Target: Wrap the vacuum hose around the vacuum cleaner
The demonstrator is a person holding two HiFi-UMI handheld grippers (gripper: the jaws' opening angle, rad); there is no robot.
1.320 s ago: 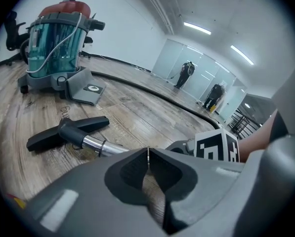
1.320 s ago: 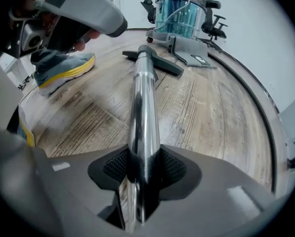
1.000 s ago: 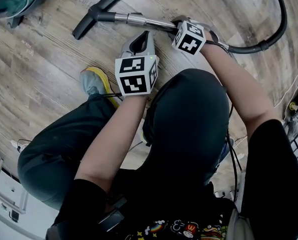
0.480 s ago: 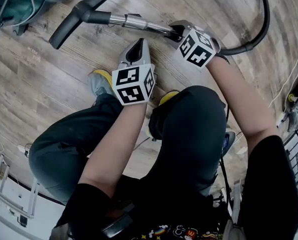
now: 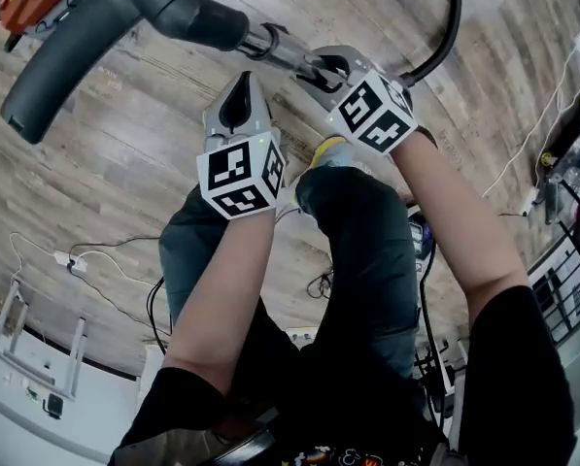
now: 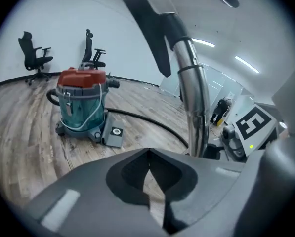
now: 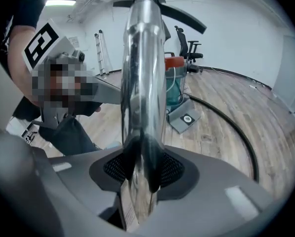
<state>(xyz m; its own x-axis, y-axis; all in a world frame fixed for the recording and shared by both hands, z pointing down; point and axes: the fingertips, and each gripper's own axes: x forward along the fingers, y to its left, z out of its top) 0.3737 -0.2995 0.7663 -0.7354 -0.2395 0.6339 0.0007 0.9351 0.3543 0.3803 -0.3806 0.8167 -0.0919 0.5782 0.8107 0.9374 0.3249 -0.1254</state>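
Pale wood-plank flooring (image 5: 124, 163) stretches beneath the person. At far left stands the teal canister vacuum cleaner with a red lid (image 6: 82, 105), well apart from both grippers. Next comes the left gripper (image 6: 148, 154), jaws pressed together on nothing, just beside the shiny chrome wand tube (image 7: 142, 83). The right gripper (image 7: 140, 174) pinches that tube, and the black vacuum hose (image 5: 447, 32) curves away rightward.

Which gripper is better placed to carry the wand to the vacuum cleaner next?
Right: the right gripper is shut on the metal wand; the left gripper is shut on nothing, beside it.
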